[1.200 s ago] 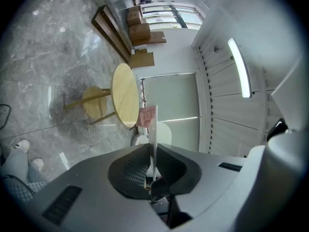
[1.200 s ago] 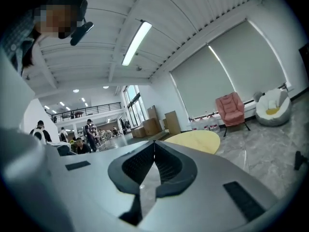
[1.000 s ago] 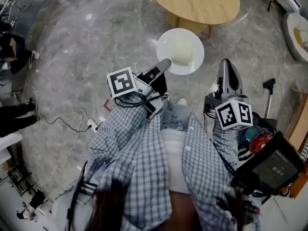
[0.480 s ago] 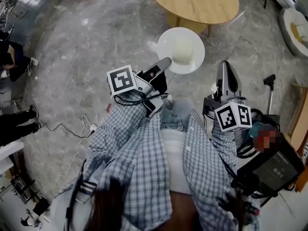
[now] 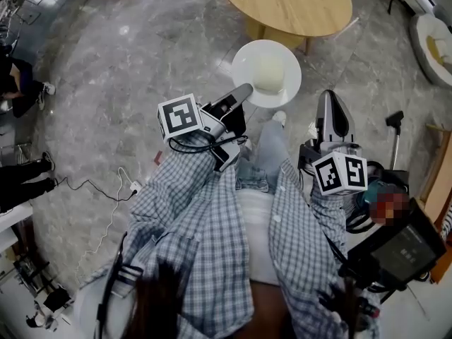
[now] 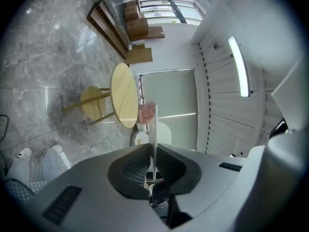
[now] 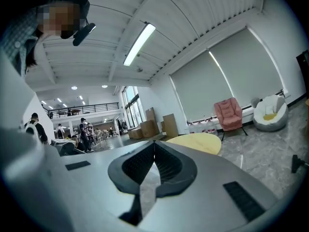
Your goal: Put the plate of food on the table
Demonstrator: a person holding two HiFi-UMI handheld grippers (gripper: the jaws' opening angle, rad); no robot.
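Looking down in the head view, the plate (image 5: 244, 66) of pale food (image 5: 268, 75) hangs over the floor just short of the round counter (image 5: 286, 4), held at its rim by the left gripper (image 5: 244, 90), so the set-down is not yet done. The left gripper view shows its fingers (image 6: 135, 166) clamped on the plate's edge. The right gripper view shows the right gripper (image 7: 154, 153) with fingers pressed together on nothing.

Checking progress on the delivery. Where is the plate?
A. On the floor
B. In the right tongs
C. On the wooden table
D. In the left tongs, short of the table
D: the left tongs pinch the plate by its rim, and it hangs over the floor, short of the table.
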